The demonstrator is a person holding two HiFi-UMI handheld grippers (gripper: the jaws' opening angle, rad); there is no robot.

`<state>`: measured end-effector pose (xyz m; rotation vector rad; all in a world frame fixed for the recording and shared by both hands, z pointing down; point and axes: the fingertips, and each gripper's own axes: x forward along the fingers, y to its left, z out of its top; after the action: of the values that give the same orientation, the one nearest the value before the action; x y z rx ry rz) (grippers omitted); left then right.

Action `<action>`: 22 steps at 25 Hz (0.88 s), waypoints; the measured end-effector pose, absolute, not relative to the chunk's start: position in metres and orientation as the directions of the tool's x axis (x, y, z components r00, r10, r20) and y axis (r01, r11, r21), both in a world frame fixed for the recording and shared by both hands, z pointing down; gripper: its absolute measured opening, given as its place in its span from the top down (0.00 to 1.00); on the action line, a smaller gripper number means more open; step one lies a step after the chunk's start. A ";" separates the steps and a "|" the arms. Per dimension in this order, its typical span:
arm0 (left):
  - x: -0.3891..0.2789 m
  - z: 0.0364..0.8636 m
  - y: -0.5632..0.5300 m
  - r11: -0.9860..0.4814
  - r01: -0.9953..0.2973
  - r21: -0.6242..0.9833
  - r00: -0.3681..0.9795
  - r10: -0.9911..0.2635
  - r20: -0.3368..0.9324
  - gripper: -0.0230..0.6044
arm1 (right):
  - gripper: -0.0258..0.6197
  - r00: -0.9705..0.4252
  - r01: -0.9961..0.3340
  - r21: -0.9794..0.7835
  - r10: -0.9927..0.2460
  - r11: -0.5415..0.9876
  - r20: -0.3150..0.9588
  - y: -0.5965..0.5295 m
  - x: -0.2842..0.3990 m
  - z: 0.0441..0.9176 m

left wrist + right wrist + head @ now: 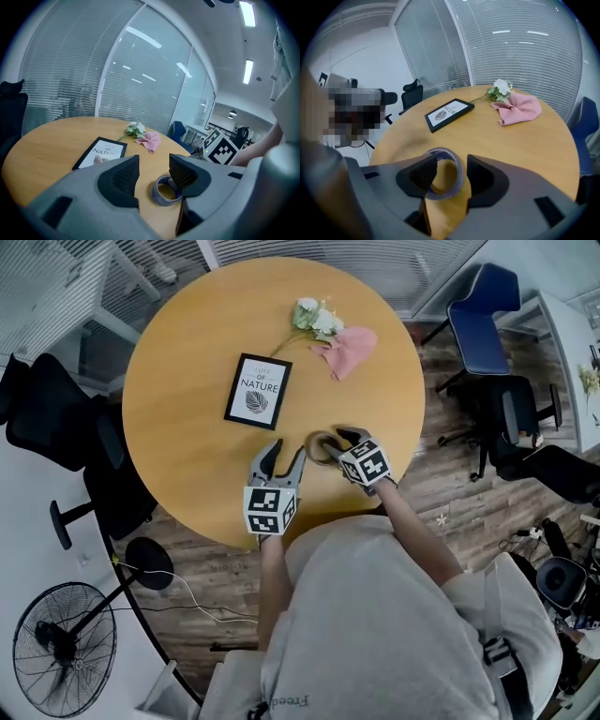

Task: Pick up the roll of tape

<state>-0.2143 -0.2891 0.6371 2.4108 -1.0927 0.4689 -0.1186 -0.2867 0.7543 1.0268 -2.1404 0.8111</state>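
Table [187,352]: one tape roll [313,445], one frame [258,390], left tongs [288,450], right tongs [336,442].

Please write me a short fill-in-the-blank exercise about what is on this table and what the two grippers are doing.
1. The translucent roll of tape lies on the round wooden ___.
2. The crumpled pink cloth lies next to a bunch of white ___.
3. The black-framed print reads "of ___".
4. The ___ hand-held gripper has its open jaws at the roll.

Missing words: table; flowers; NATURE; right.
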 end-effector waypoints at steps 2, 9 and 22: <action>-0.215 0.640 -0.289 -0.588 -0.763 0.269 0.635 -0.606 0.479 0.66 | 0.66 -0.495 -0.816 -0.249 -0.411 0.521 0.765 -0.283 -0.121 0.766; -0.210 0.652 -0.282 -0.610 -0.732 0.303 0.667 -0.550 0.503 0.66 | 0.67 -0.452 -0.827 -0.225 -0.373 0.515 0.810 -0.275 -0.123 0.790; -0.207 0.650 -0.279 -0.637 -0.708 0.303 0.687 -0.523 0.505 0.66 | 0.85 -0.331 -0.863 -0.113 -0.383 0.492 0.863 -0.279 -0.114 0.798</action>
<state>-0.2071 -0.2793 0.6496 2.4148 -0.9496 0.5147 -0.1143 -0.2795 0.7978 1.0314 -1.9170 0.7409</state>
